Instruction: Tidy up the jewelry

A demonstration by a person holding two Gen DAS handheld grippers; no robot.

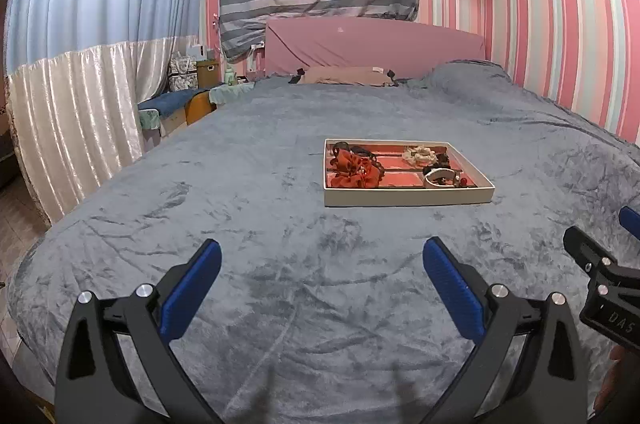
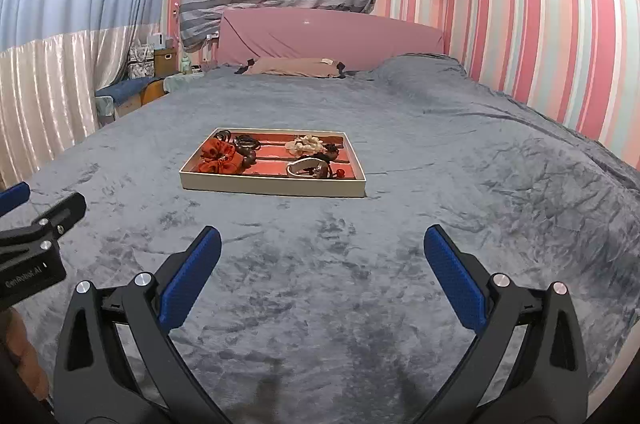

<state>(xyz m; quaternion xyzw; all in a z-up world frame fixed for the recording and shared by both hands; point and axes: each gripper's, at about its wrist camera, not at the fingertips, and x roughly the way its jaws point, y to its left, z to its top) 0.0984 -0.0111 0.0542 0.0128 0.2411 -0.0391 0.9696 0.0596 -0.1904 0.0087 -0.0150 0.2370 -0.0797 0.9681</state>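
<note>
Both the left gripper (image 1: 322, 258) and right gripper (image 2: 322, 246) hover with fingers spread, empty, near the bed's (image 1: 280, 264) edge. In the far tray (image 2: 276, 186), hair ties lie tangled, so one pinch could drag several out.

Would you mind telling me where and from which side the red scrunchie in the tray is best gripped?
I would pinch a raised ruffle of the red scrunchie from above. It lies in the left end of the tray, below the rim, so a sideways approach would likely hit the wall. Its bunched fabric stands up in folds that would probably gather between the fingers. The left tool, open, sits on that side.
</note>
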